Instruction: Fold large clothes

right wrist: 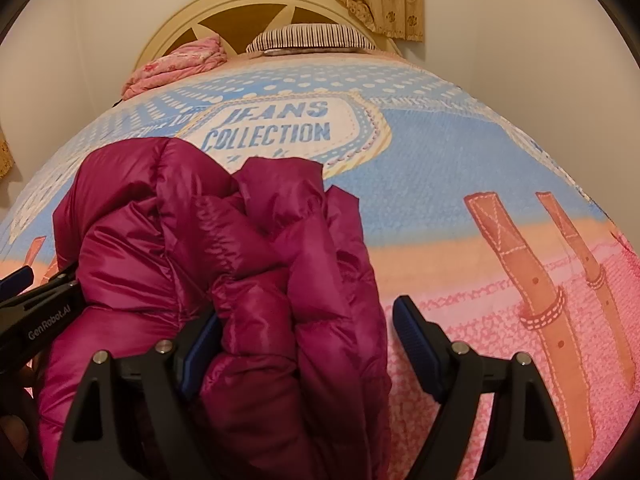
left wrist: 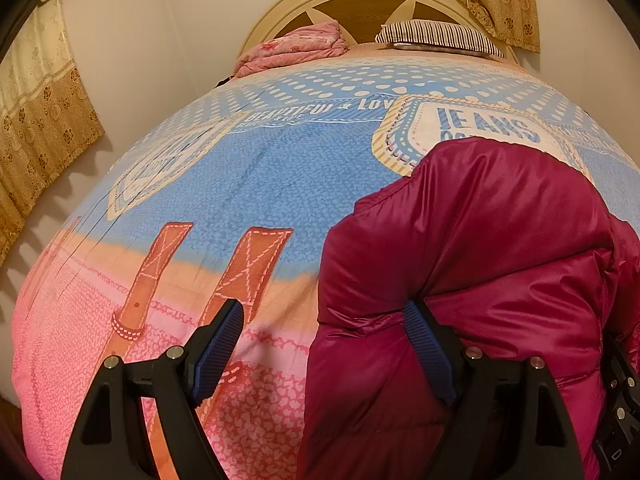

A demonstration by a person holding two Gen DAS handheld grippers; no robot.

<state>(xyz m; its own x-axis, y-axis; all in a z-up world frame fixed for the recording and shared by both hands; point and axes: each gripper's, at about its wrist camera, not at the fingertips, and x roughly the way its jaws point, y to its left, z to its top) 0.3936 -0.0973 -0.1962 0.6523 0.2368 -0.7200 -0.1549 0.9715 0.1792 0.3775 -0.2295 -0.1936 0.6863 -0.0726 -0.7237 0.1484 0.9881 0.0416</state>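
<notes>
The magenta puffer jacket (right wrist: 224,280) lies bunched on the bedspread (left wrist: 248,184) near the bed's foot. The left gripper (left wrist: 324,344) and right gripper (right wrist: 306,344) flank it with jaws spread, gripping nothing — probably placed to take its edges for folding.

The jacket (right wrist: 224,264) lies bunched on the bedspread (right wrist: 460,184), between both grippers, with the pillow (right wrist: 308,42) at the headboard (right wrist: 176,26) behind.
</notes>
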